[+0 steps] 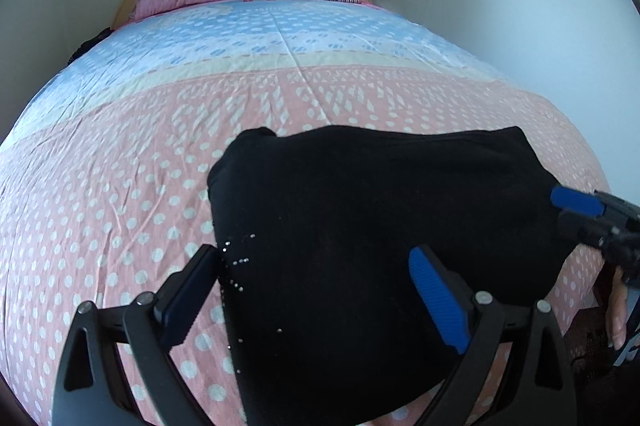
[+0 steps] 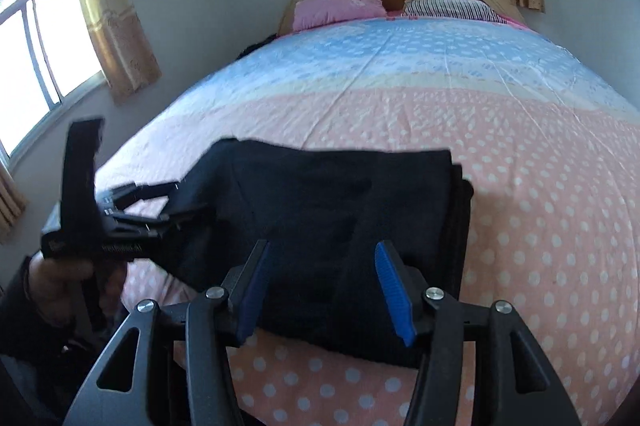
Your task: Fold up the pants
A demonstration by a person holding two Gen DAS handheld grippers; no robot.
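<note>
So the pants (image 1: 380, 226) are lying near the foot of the bed (image 1: 120, 186), already down to a compact black block with stacked edges showing on the right side in the right wrist view. Looks to me like the folding is basically done and what's left is tidying and letting go.

Left tool (image 1: 316, 290) is spread about as wide as it goes, nothing pinched; its fingers straddle the near left part of the pants, one off the edge over the sheet, one over the cloth. Right tool (image 2: 320, 290) is roughly half open, hanging over the near edge of the block with nothing gripped as far as I can tell.

How I'd do this bit well:
- pull both tools straight back and up, so no pad snags the top layer and drags the fold open
- if that bump at the far left corner bugs you, press it flat with a finger's flat side, don't pinch
- leave the stacked right edge alone, it's lined up okay

Black-on-black hides the creases, so go slow.
</note>
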